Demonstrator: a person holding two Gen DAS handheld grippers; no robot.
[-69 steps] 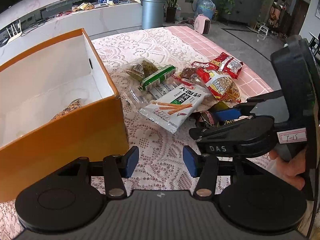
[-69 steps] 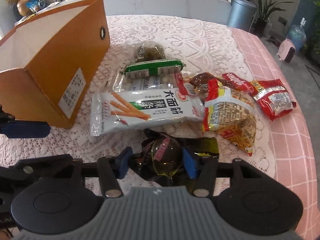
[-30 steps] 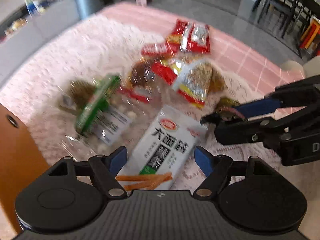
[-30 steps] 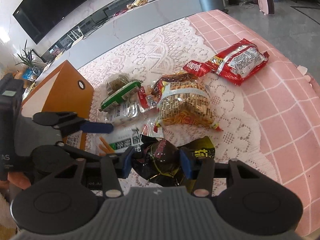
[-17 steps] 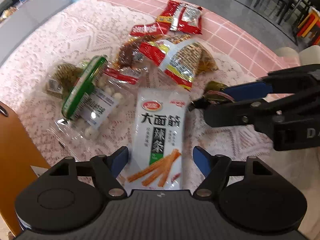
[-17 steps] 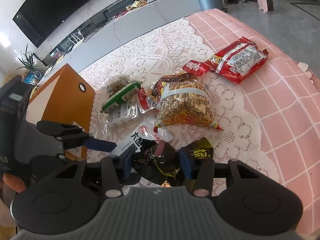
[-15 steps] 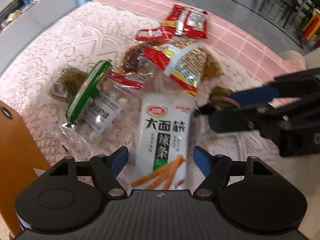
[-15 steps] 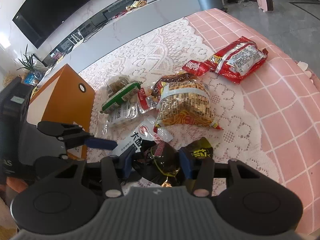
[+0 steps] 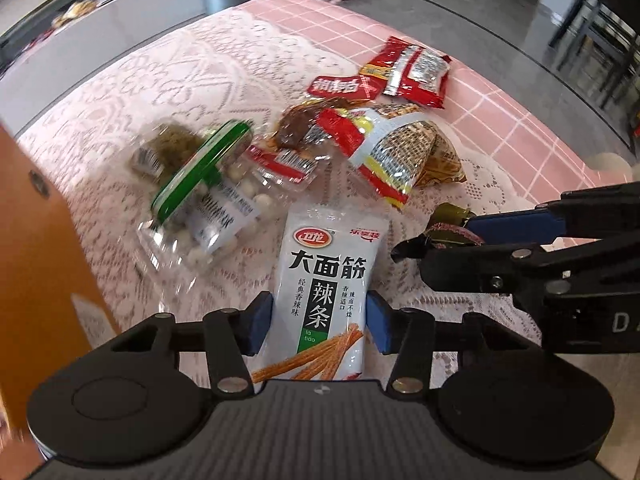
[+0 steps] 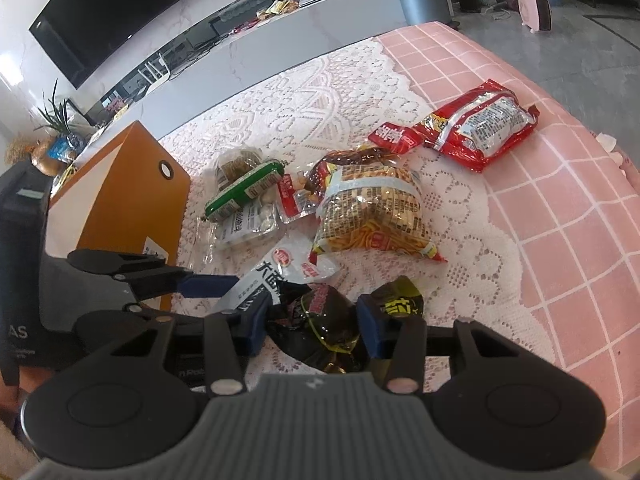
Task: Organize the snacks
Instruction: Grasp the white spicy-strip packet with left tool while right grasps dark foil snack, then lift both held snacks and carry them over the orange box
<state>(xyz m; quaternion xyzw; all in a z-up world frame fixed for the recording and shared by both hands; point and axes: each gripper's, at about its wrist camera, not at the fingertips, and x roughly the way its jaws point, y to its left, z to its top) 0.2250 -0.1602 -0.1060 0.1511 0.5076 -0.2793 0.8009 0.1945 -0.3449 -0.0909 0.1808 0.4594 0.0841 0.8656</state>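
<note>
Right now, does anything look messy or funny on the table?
Yes. The snacks lie in a jumbled heap beside the orange box instead of inside it: the green sausage rests slantwise across a clear packet, and the crinkly noodle bag overlaps a brown snack.

Bright daylight — fisheye warp, blur

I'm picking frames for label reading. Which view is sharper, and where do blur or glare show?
Left wrist view: motion blur smears the green-capped clear pouch and orange cardboard box; the white spicy-strip packet between the left gripper fingers stays readable. Right wrist view: sharp throughout, with glare on the red foil packet.
</note>
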